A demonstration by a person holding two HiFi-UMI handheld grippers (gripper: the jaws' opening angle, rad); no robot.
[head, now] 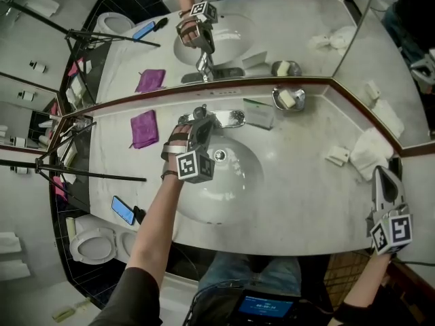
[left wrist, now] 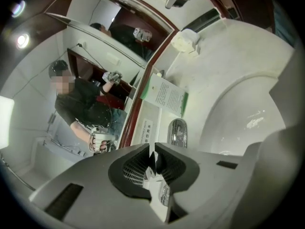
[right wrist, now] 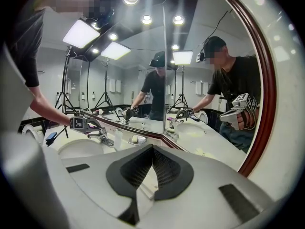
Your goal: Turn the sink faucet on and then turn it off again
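- Grey right tongs [head: 382, 174] shut together, nothing between them, over front right edge of pale stone desk [head: 312, 202].
- White sink basin [head: 234, 192] in mid-desk, drain at centre.
- Left tongs [head: 200, 119] at basin's back rim, clamped on faucet handle [left wrist: 163, 192]; chrome faucet [head: 230, 119] spout just beyond the tips.
- Purple cloth [head: 143, 128] left of faucet; sign card [head: 259, 113] and soap dish [head: 288, 99] to its right.
- Mirror [head: 272, 26] behind, reflecting it all.
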